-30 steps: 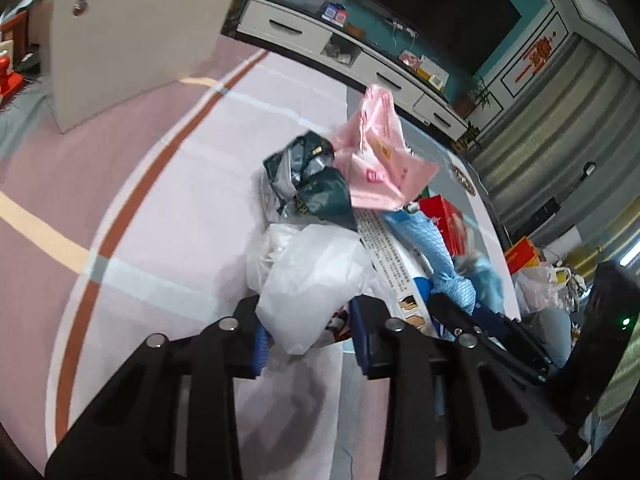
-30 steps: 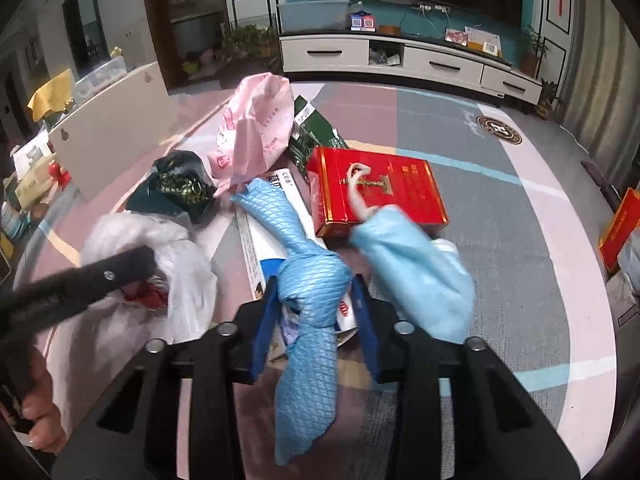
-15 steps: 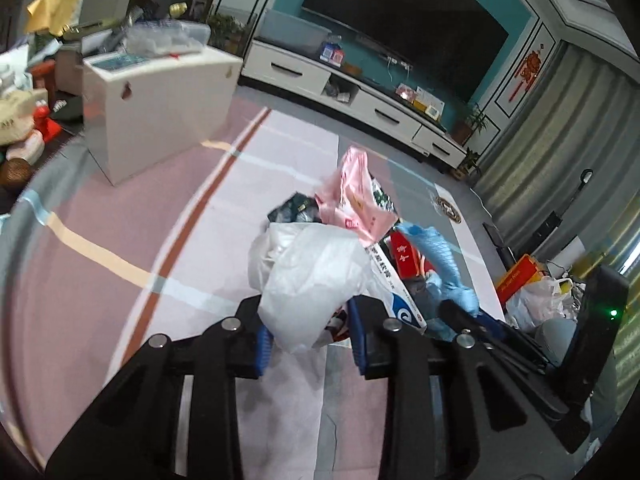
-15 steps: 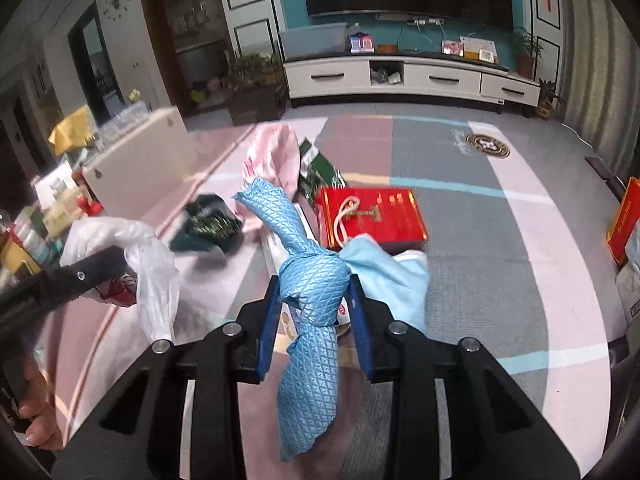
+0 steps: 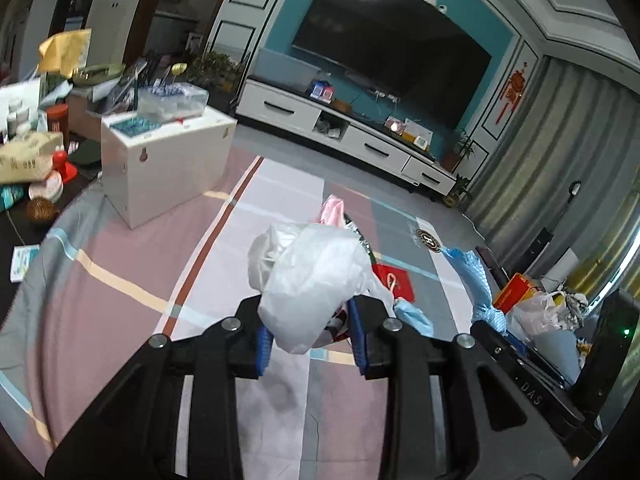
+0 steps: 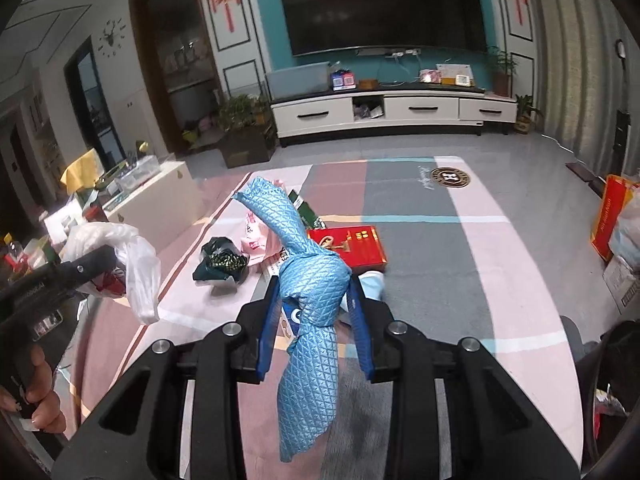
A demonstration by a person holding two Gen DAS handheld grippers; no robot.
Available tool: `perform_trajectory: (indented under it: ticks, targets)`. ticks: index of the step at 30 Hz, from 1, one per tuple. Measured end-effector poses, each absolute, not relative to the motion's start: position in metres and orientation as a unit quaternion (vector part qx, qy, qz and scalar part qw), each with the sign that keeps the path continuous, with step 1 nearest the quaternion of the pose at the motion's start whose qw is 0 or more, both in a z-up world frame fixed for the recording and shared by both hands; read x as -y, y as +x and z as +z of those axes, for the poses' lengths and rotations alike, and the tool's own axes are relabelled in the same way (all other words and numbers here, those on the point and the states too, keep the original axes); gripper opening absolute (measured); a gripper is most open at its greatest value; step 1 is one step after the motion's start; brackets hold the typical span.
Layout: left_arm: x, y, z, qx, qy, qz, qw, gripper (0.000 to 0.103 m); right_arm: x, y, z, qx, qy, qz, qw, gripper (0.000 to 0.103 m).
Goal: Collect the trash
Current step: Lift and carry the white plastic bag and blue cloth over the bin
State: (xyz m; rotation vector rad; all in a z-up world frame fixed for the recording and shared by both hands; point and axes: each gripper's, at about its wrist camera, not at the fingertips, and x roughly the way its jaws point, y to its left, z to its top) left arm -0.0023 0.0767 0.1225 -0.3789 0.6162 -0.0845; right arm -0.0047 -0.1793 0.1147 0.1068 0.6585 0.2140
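Note:
A crumpled white plastic bag (image 5: 308, 276) hangs above the rug, with my left gripper (image 5: 310, 330) shut on it; the same white plastic bag (image 6: 136, 260) shows at the left of the right wrist view. My right gripper (image 6: 314, 312) is shut on a knotted blue quilted bag (image 6: 310, 280), which droops below the pads. Below on the rug lie a red flat box (image 6: 356, 246), a pink bag (image 6: 256, 240), a dark green crumpled bag (image 6: 220, 264) and a pale blue bag (image 6: 372, 284), partly hidden by the held blue one.
A white cabinet (image 5: 168, 164) with clutter on top stands left of the rug. A long white TV stand (image 6: 392, 114) runs along the far wall. An orange-red carton (image 6: 610, 216) and filled bags (image 5: 536, 314) sit at the right. A hand (image 6: 40, 404) holds the left tool.
Both grippers have risen with their bags still gripped. The trash pile on the rug has dropped lower and looks smaller, and more of the far wall and television shows.

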Motion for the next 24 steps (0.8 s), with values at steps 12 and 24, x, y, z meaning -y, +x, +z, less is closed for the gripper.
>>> perform_trajectory:
  ticks: [12, 24]
  targets:
    - [-0.069, -0.022, 0.146, -0.275, -0.2, -0.09, 0.936, 0.033, 0.181, -0.038, 0.134, -0.289, 0.058, 0.103, 0.95, 0.034]
    - [-0.056, -0.038, 0.16, -0.256, -0.186, -0.107, 0.943, 0.033, 0.197, -0.045, 0.133, -0.281, 0.053, 0.07, 0.956, 0.034]
